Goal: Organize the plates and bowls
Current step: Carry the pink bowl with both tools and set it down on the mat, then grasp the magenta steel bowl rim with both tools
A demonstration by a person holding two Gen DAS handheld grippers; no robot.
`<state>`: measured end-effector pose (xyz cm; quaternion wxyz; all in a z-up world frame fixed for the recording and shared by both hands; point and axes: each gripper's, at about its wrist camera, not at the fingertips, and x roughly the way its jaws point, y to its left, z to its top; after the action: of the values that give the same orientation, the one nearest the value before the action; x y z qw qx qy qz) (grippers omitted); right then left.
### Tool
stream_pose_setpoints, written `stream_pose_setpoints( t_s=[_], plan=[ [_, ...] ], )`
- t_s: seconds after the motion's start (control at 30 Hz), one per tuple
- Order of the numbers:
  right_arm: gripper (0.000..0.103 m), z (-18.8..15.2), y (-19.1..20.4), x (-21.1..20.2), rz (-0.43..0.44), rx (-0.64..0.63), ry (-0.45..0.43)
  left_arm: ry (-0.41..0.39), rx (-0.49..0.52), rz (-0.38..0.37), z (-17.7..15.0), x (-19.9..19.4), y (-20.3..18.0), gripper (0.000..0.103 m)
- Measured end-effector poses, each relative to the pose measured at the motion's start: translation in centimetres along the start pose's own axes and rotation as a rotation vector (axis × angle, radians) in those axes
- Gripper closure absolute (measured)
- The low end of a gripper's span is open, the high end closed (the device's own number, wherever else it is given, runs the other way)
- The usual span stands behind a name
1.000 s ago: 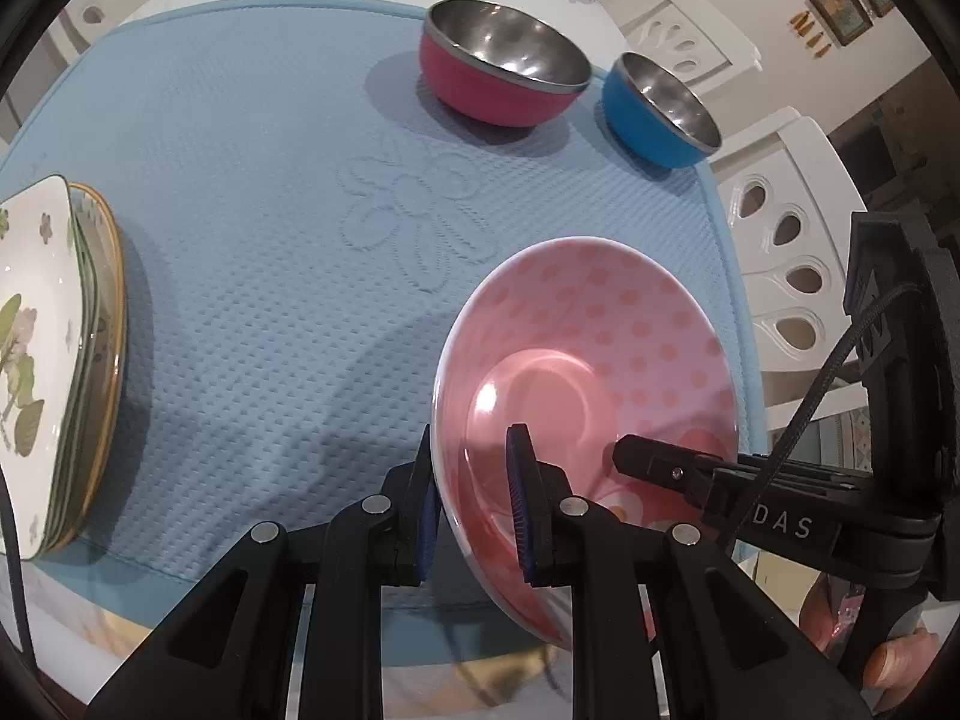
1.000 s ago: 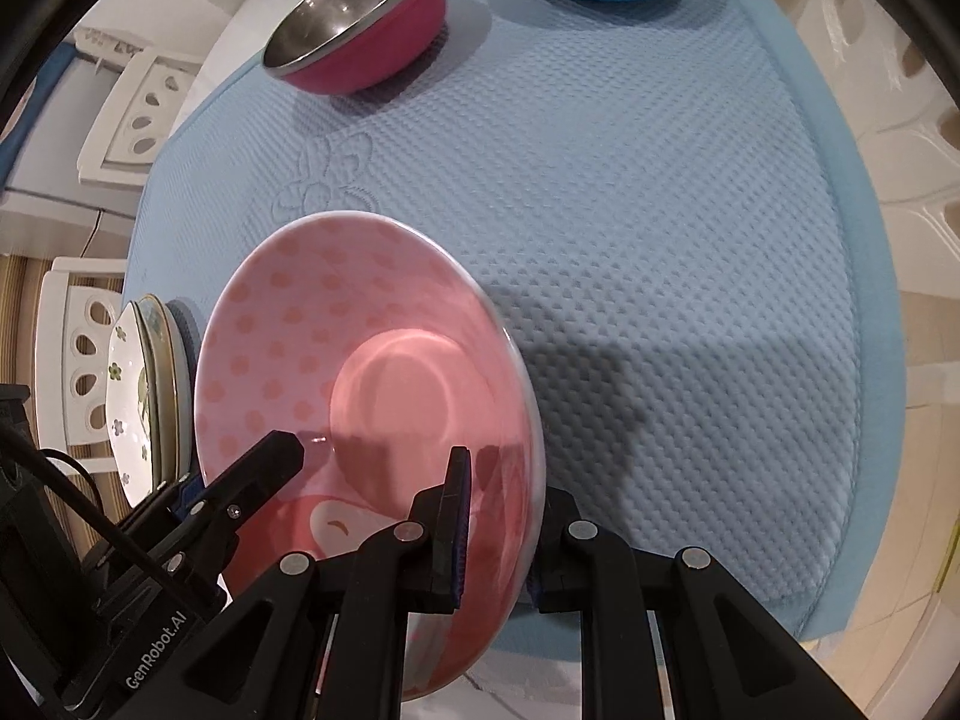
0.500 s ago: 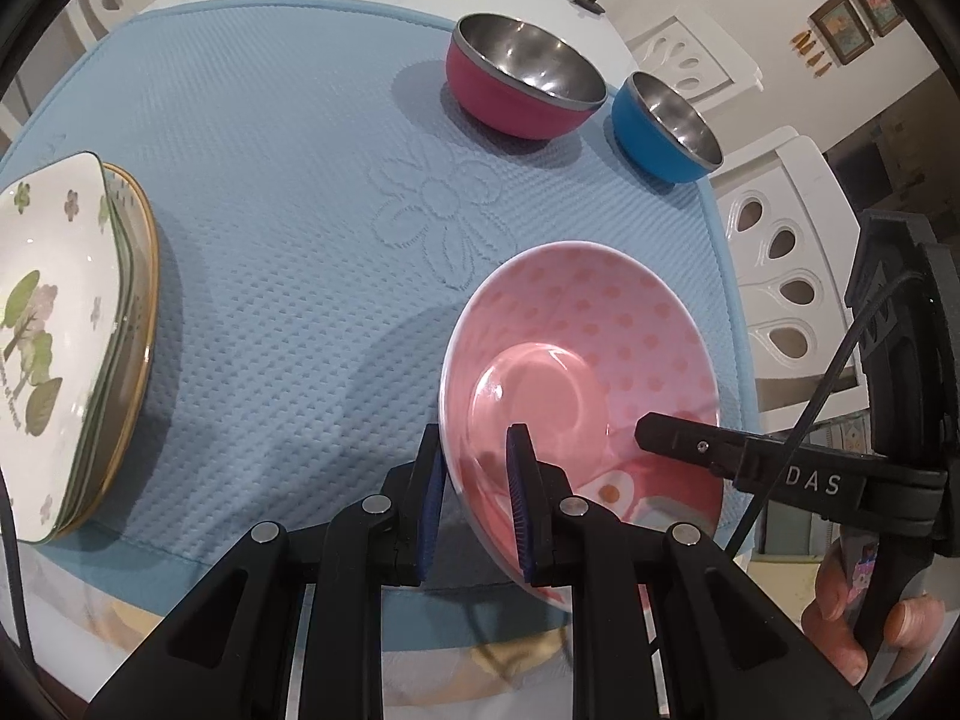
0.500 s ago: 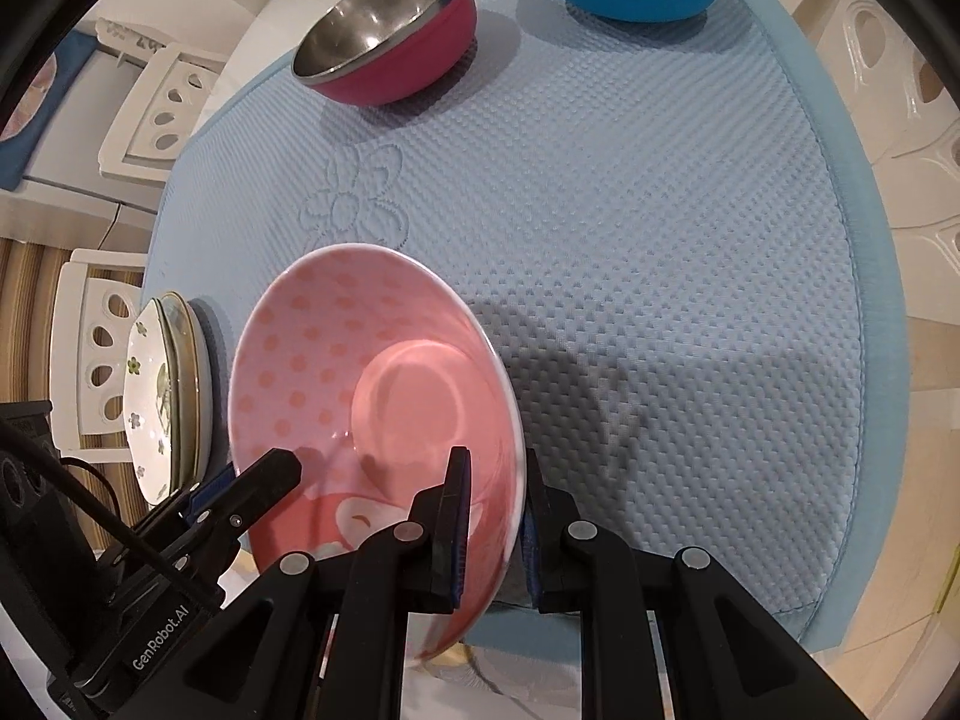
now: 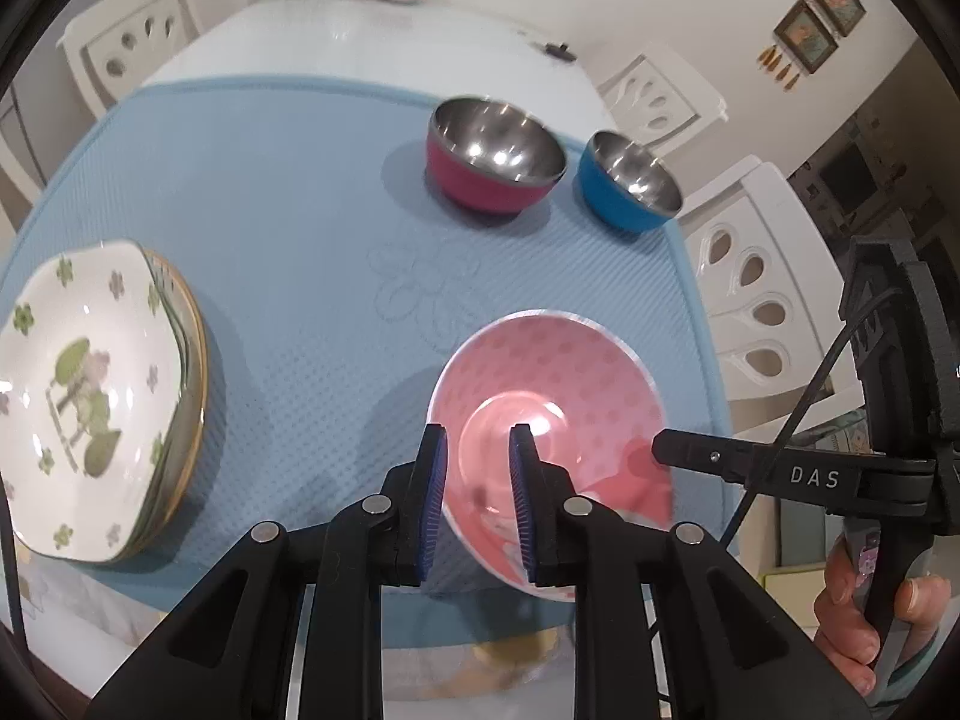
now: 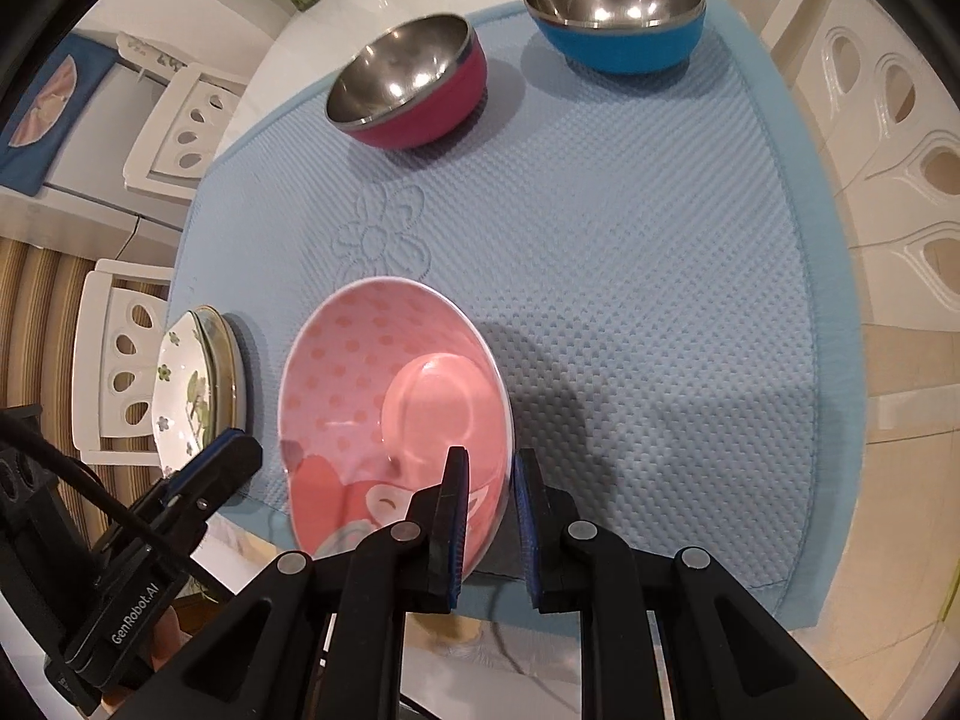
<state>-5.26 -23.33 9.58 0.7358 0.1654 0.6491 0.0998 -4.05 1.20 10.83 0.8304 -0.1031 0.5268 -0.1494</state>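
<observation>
A pink polka-dot bowl [image 5: 552, 384] is held in the air above the near edge of the blue mat [image 5: 288, 192]. My left gripper [image 5: 477, 480] is shut on its left rim. My right gripper [image 6: 489, 510] is shut on its right rim; the bowl also shows in the right wrist view [image 6: 372, 396]. A stack of floral plates [image 5: 90, 396] lies on the mat's left side and shows in the right wrist view [image 6: 192, 390] too. A red steel bowl [image 5: 495, 153] and a blue steel bowl [image 5: 630, 180] stand at the far side.
White chairs [image 5: 756, 300] stand around the white table [image 5: 372, 42]. A vase and small red item sit at the table's far end. An embossed flower [image 6: 384, 234] marks the mat's middle.
Both grippers have lifted the pink bowl higher and pulled it back toward the near edge; the plates and steel bowls look farther away and have stayed put.
</observation>
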Motion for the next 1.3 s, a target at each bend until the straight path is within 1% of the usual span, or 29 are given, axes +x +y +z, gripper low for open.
stream_pose_setpoints(
  t_s=[0.07, 0.13, 0.27, 0.33, 0.4, 0.5, 0.63, 0.7, 0.73, 0.77, 0.83, 0.93, 0.97, 1.0, 1.03, 1.07, 1.1, 1.17, 1.23, 1.3],
  plan=[
    [0.088, 0.0, 0.2, -0.8, 0.006, -0.008, -0.018, -0.011, 0.006, -0.01, 0.3, -0.4, -0.5, 0.084],
    [0.088, 0.1, 0.4, -1.9, 0.006, -0.018, -0.043, -0.024, 0.035, -0.03, 0.7, -1.1, -1.3, 0.084],
    [0.088, 0.6, 1.2, -5.2, -0.053, -0.092, -0.132, -0.064, 0.093, -0.05, 1.6, -2.6, -2.9, 0.084],
    [0.088, 0.9, 1.5, -7.1, -0.065, -0.117, -0.187, -0.084, 0.109, -0.058, 2.4, -3.3, -3.6, 0.084],
    [0.088, 1.1, 1.5, -9.0, -0.038, -0.121, -0.237, -0.108, 0.131, -0.061, 3.3, -4.0, -4.5, 0.084],
    [0.088, 1.3, 1.5, -10.7, -0.006, -0.115, -0.28, -0.128, 0.159, -0.056, 4.4, -4.5, -5.7, 0.084],
    [0.086, 1.9, 1.1, -12.0, 0.012, -0.124, -0.291, -0.139, 0.219, -0.032, 5.2, -5.3, -7.7, 0.084],
    [0.083, 2.3, 0.9, -12.2, 0.041, -0.115, -0.292, -0.138, 0.235, -0.019, 5.3, -5.6, -8.4, 0.083],
    [0.082, 2.4, 0.7, -12.3, 0.051, -0.112, -0.293, -0.133, 0.237, -0.011, 5.5, -5.7, -8.7, 0.078],
    [0.081, 2.6, 0.6, -12.4, 0.063, -0.109, -0.295, -0.131, 0.237, -0.009, 5.5, -5.8, -8.7, 0.074],
    [0.077, 3.2, 0.5, -12.5, 0.08, -0.107, -0.301, -0.121, 0.245, -0.013, 5.6, -6.1, -8.6, 0.074],
    [0.074, 3.9, 0.3, -12.8, 0.087, -0.095, -0.322, -0.094, 0.273, 0.01, 6.1, -5.7, -8.6, 0.074],
    [0.069, 4.1, 0.1, -13.0, 0.094, -0.079, -0.336, -0.083, 0.285, 0.016, 6.5, -5.5, -8.6, 0.074],
    [0.059, 4.3, -0.1, -13.0, 0.108, -0.061, -0.35, -0.079, 0.291, 0.018, 6.7, -5.4, -8.6, 0.074],
    [0.053, 4.4, -0.2, -13.1, 0.117, -0.053, -0.357, -0.077, 0.294, 0.019, 7.2, -5.3, -8.5, 0.074],
    [0.046, 4.6, -0.3, -13.3, 0.132, -0.042, -0.37, -0.079, 0.292, 0.016, 7.7, -5.1, -8.3, 0.071],
    [0.046, 4.9, -0.5, -13.4, 0.146, -0.029, -0.382, -0.081, 0.286, 0.008, 8.2, -5.0, -8.1, 0.069],
    [0.046, 5.5, -0.6, -13.5, 0.163, -0.012, -0.381, -0.086, 0.263, -0.015, 9.4, -4.4, -7.4, 0.057],
    [0.046, 6.3, -0.7, -13.2, 0.168, 0.008, -0.369, -0.088, 0.23, -0.037, 10.9, -3.6, -6.6, 0.051],
    [0.046, 7.2, -0.8, -12.6, 0.168, 0.022, -0.351, -0.09, 0.203, -0.063, 12.2, -2.8, -5.7, 0.05]
  ],
)
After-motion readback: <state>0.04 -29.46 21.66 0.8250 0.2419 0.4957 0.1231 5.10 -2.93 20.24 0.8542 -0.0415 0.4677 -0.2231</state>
